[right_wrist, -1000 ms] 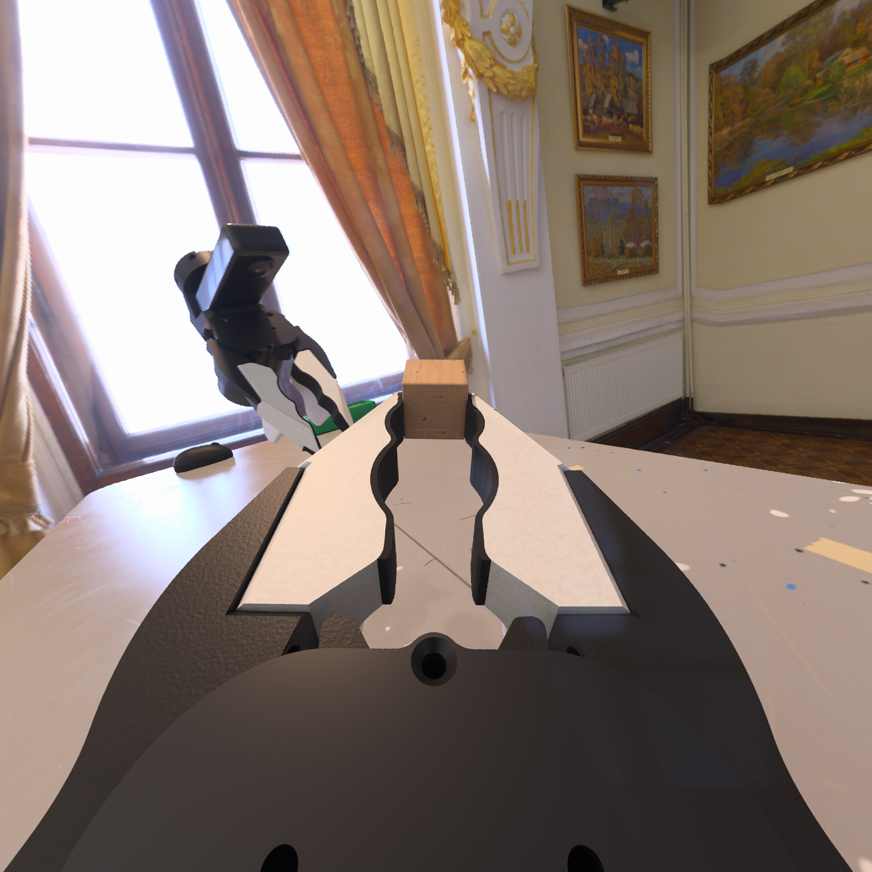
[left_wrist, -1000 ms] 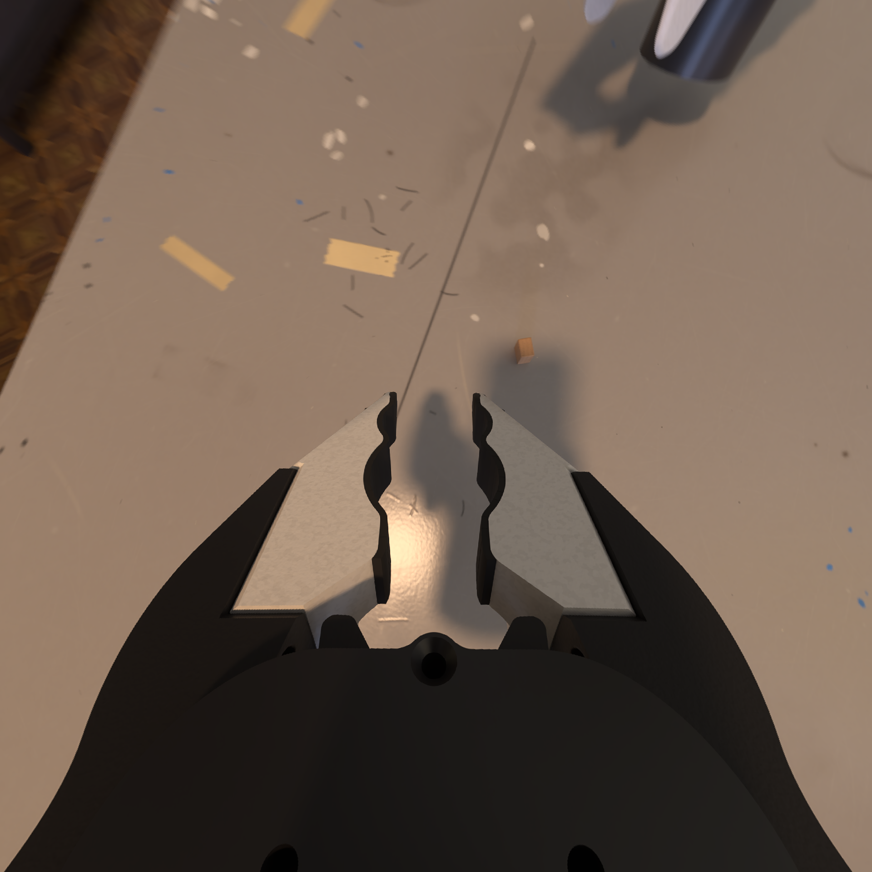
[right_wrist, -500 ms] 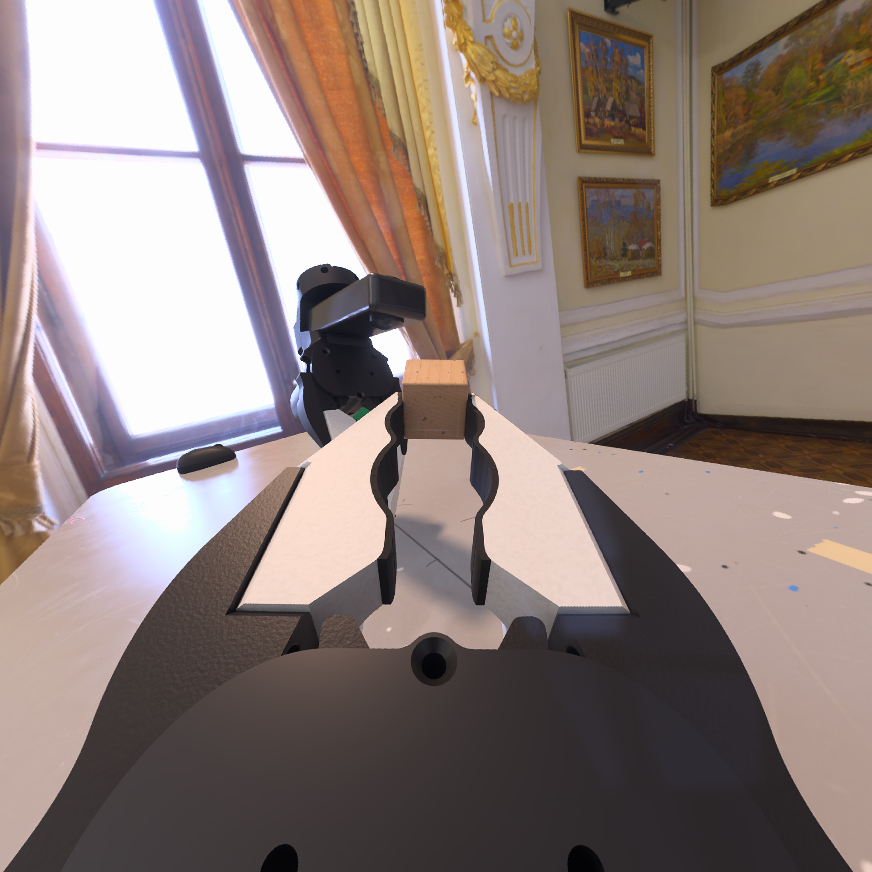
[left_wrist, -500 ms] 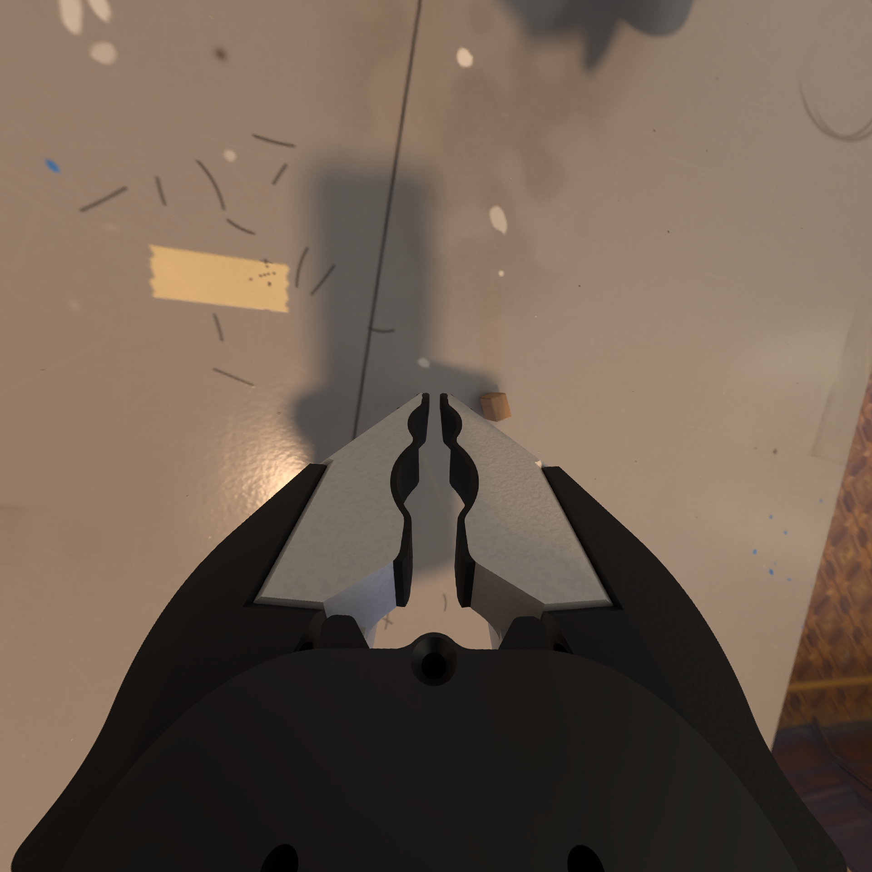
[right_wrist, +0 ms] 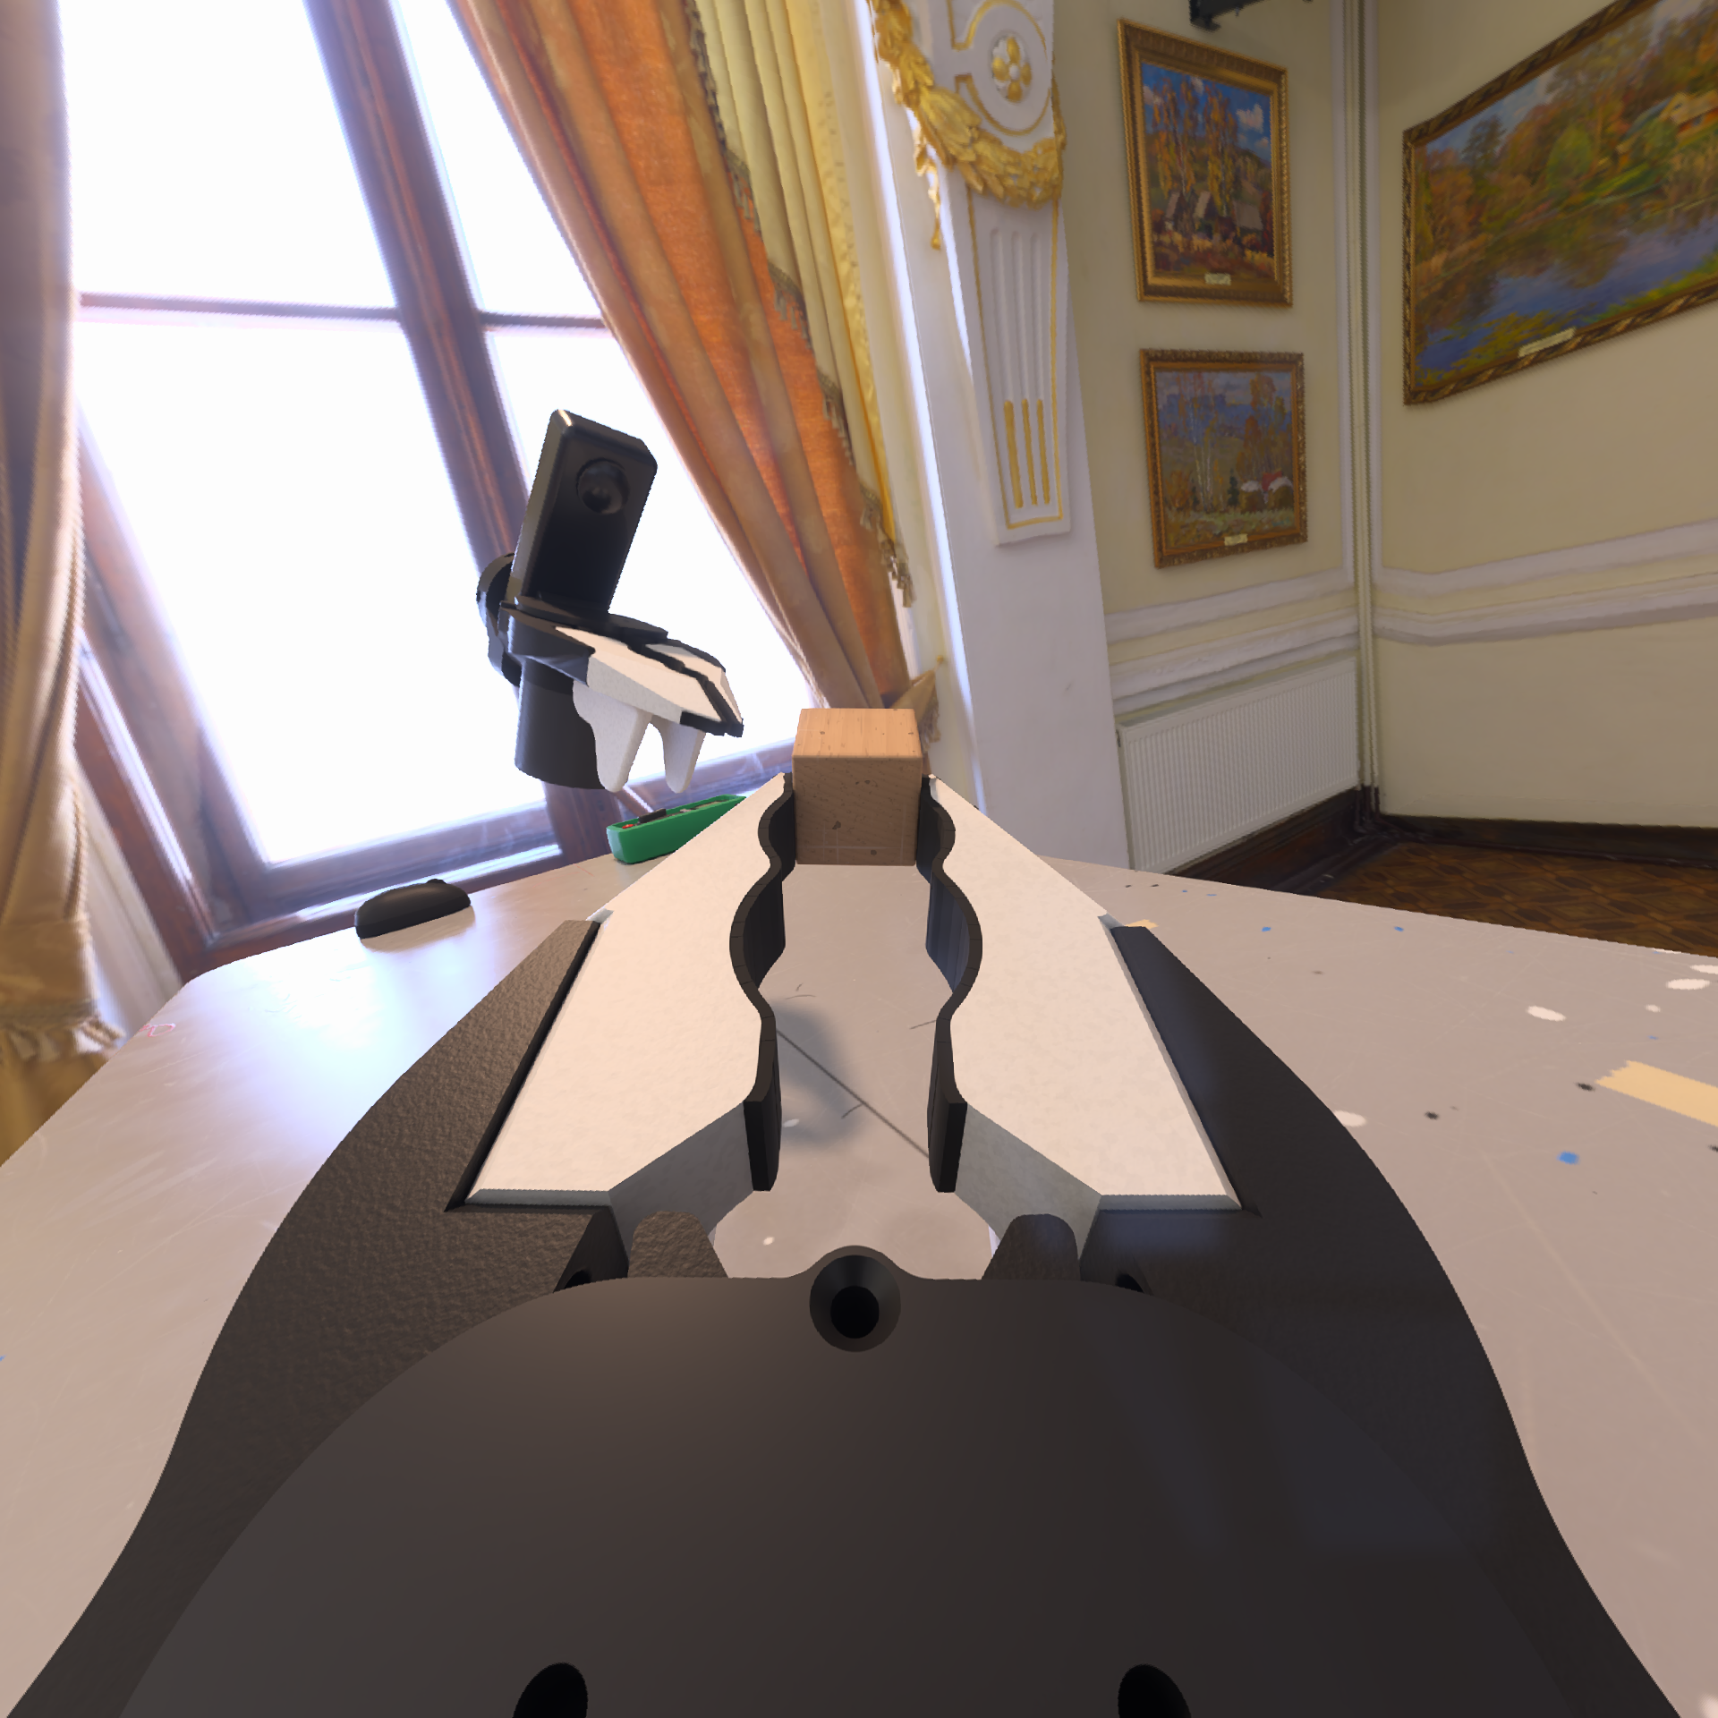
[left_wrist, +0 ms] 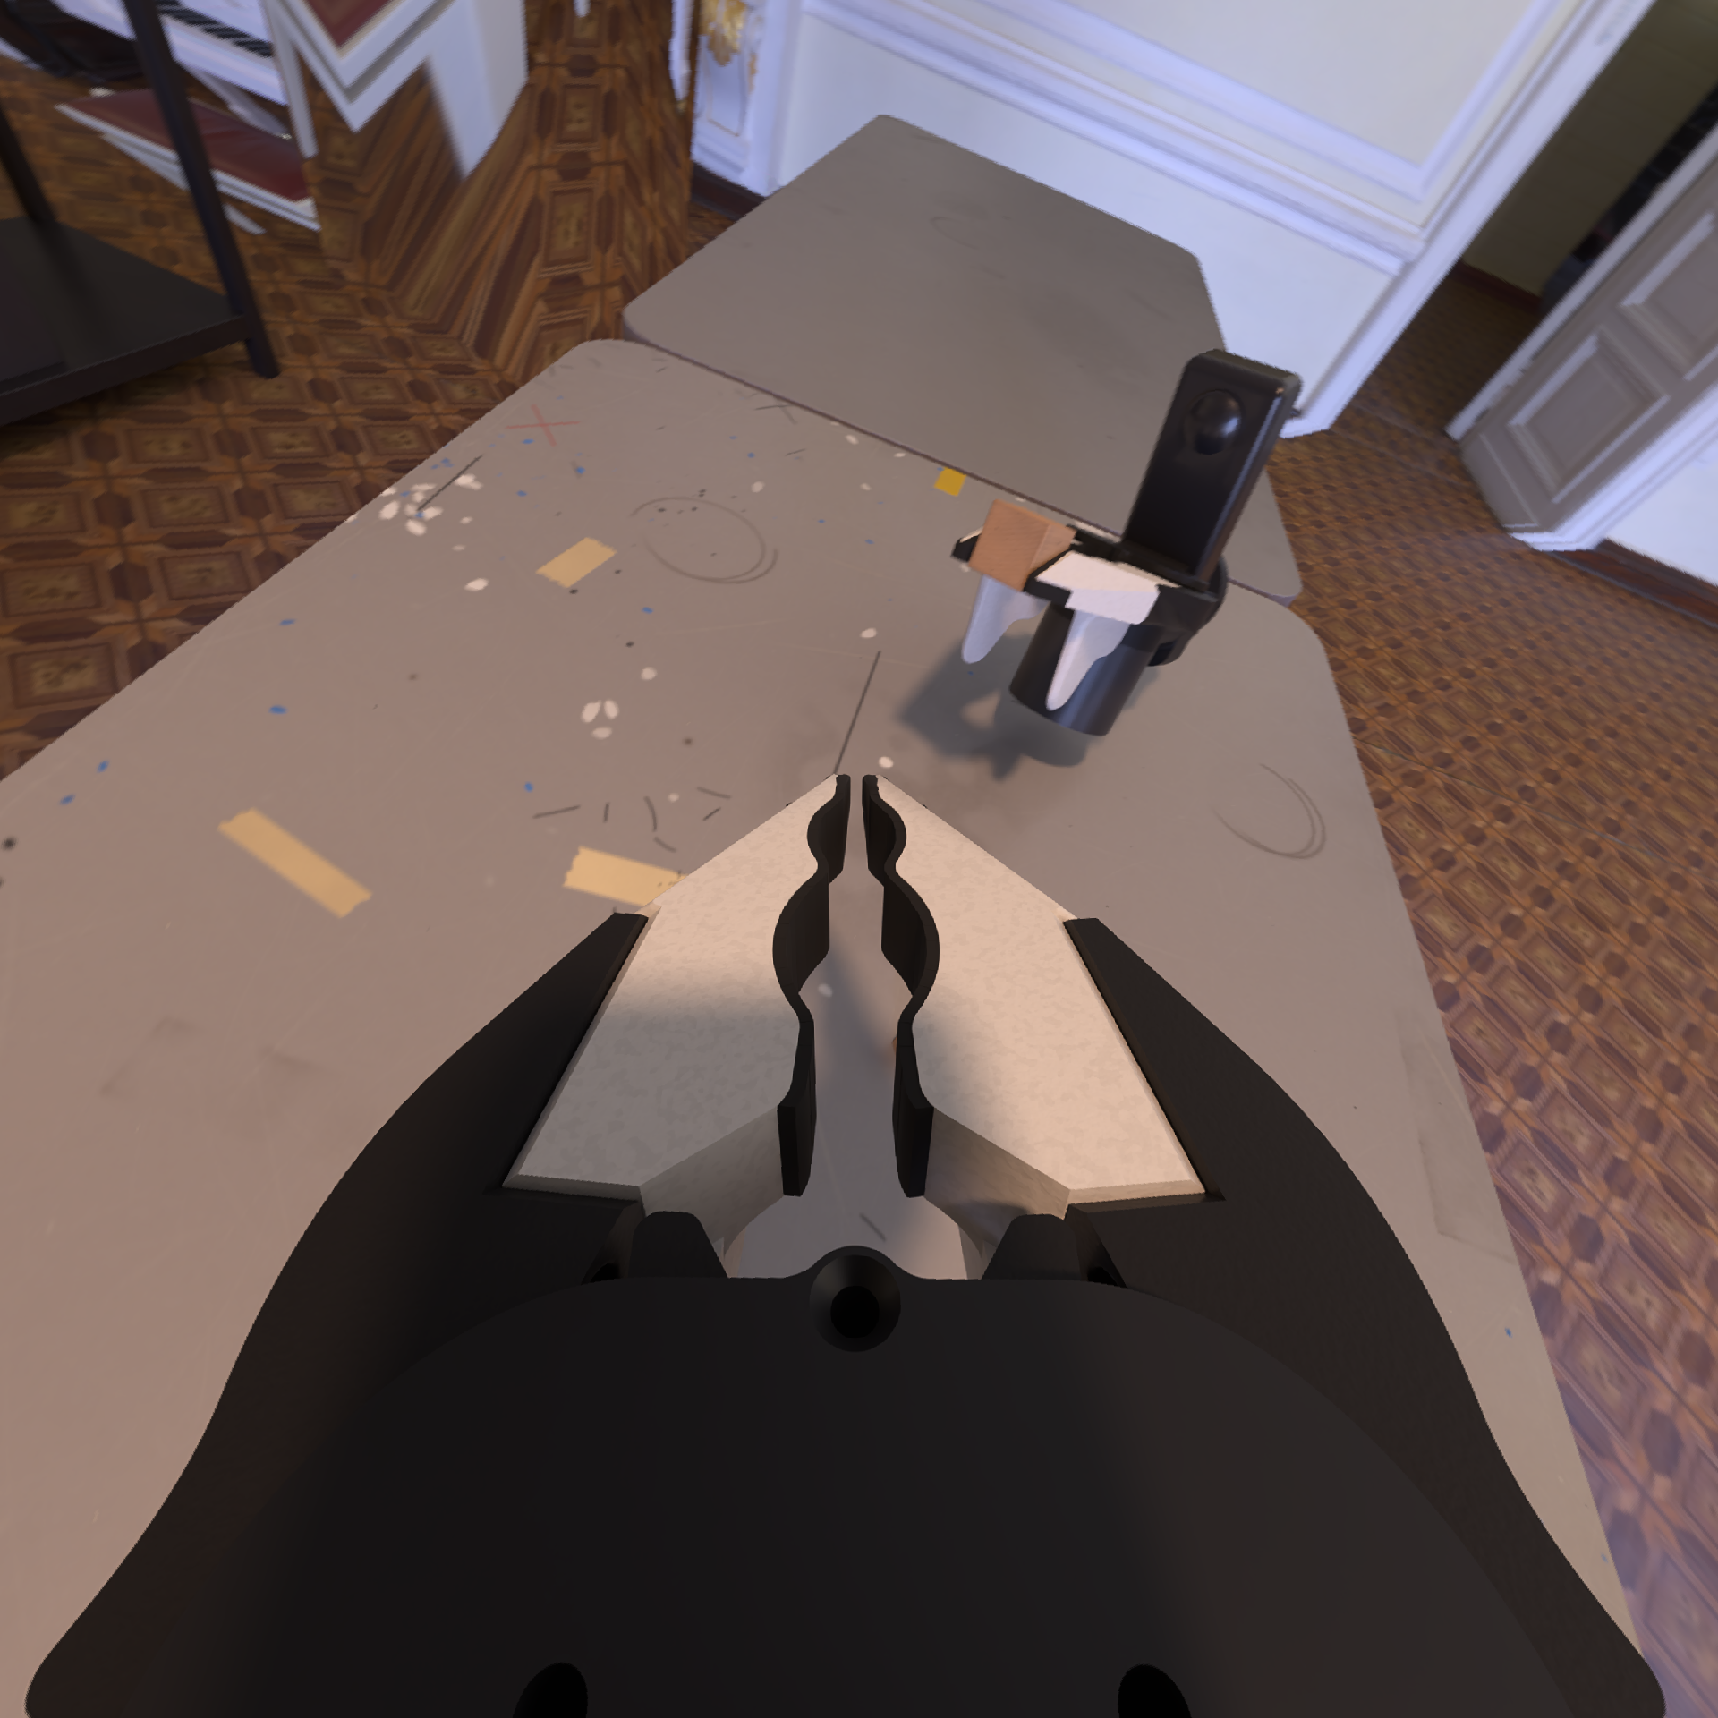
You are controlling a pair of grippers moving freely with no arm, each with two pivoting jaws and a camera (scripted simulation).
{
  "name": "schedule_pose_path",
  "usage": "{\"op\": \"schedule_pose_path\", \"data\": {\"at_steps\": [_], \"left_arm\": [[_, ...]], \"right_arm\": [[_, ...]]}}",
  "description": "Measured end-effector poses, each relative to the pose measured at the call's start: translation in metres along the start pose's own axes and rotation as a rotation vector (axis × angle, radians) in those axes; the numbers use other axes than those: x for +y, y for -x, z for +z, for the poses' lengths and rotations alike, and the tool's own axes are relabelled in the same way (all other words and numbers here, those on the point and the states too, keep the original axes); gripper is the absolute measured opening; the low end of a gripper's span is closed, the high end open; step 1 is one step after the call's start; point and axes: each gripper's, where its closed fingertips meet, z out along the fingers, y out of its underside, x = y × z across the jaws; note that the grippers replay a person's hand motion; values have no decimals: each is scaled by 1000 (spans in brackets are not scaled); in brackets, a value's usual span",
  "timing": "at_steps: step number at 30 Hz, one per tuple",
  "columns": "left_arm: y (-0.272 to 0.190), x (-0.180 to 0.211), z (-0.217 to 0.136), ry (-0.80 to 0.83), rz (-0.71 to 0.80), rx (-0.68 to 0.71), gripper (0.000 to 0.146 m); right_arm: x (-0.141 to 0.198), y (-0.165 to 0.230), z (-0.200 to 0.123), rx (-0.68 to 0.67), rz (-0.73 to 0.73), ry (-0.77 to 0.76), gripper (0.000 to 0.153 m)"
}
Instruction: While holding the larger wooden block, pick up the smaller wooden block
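My right gripper [right_wrist: 857, 790] is shut on the larger wooden block [right_wrist: 855, 809], a tan cube held at its fingertips above the grey table [right_wrist: 1394, 1023]. In the left wrist view this gripper [left_wrist: 1009, 567] hovers at the far right with the block [left_wrist: 1013, 548] in it. My left gripper [left_wrist: 855, 790] is shut with only a slit between the tips and nothing in them. It hangs in the air, tilted forward, in the right wrist view [right_wrist: 720, 711]. A faint tan spot [left_wrist: 888, 1043] shows through the gap between the fingers; I cannot tell if it is the smaller block.
Strips of tan tape [left_wrist: 293, 860] and paint specks lie on the table [left_wrist: 372, 1023]. A second grey table [left_wrist: 930, 307] adjoins it at the far end. A green box [right_wrist: 669, 823] and a black object [right_wrist: 414, 906] sit near the window edge. Parquet floor lies on both sides.
My left gripper closed beside the small block without taking it, then rose and tilted from looking down to looking along the table. The small block left clear view. The right gripper kept its block.
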Motion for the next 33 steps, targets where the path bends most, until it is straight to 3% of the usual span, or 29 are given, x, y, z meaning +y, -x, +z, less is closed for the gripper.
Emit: {"op": "schedule_pose_path", "data": {"at_steps": [11, 12, 15, 17, 22, 25, 28, 30, 33], "left_arm": [[22, 34, 4, 87, -10, -199, 4], [27, 35, 2, 102, 3, -253, 10], [30, 43, -9, 194, 88, -407, 48], [24, 57, -16, 272, 151, -501, 53], [10, 109, -5, 467, 170, -581, 41], [11, 116, 4, 458, 199, -585, 31], [5, 120, 13, 472, 207, -532, 38], [2, 121, 17, 496, 273, -522, 39], [21, 113, 7, 548, 482, -693, 19]], "right_arm": [[0, 1, 0, -1, -5, -2, 25], [0, 1, -1, 0, -5, -4, 25], [-1, 1, -1, 0, -5, -8, 25], [0, 1, -1, -2, -5, -5, 25], [1, 3, 1, -12, -12, 11, 25], [0, 2, 0, -8, -12, 0, 25], [-1, 2, -1, -6, -7, -6, 25], [0, 2, 0, -8, -8, -1, 25], [0, 3, 0, -11, -13, 2, 25]]}}
